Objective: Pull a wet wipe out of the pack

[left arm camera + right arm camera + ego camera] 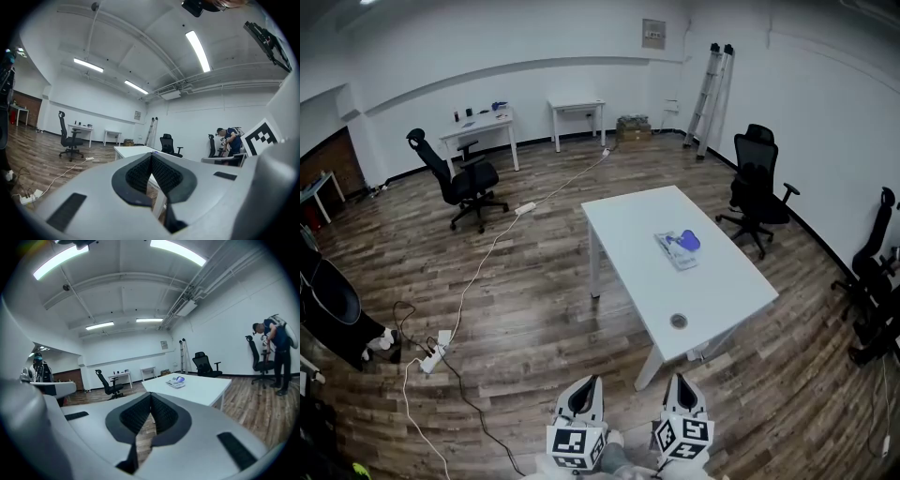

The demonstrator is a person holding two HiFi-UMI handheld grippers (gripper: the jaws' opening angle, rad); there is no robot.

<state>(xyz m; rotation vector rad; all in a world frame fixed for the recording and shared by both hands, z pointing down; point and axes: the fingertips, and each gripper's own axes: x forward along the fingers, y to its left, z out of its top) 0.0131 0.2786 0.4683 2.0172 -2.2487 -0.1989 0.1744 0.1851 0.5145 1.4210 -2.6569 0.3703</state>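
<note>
Wood-plank floor [534, 281] in brown, worn tones fills a large office with plain white walls and strip lights on the ceiling. One white rectangular surface [727, 281], smooth and on slim white legs, stands near the middle of the room. Black mesh-backed swivel chairs stand around it, one to the left [469, 180] and one at the right [759, 187]. Two small white desks [483, 127] sit against the far wall, and a folded metal ladder [710, 94] leans in the corner. A thin white cable [483, 267] snakes over the floor to a power strip [436, 354].

At the bottom edge, two grey, wedge-shaped tools point toward the surface. The left hand-held gripper [586, 384] has its ribbed black pads pressed together with nothing between them. The right hand-held gripper [680, 381] is closed the same way and also empty.

The pack [678, 248], flat and rectangular with a blue-violet patch on top, lies on the middle of the surface, well apart from both tools. A small round grommet [679, 322] is set into the near end.
</note>
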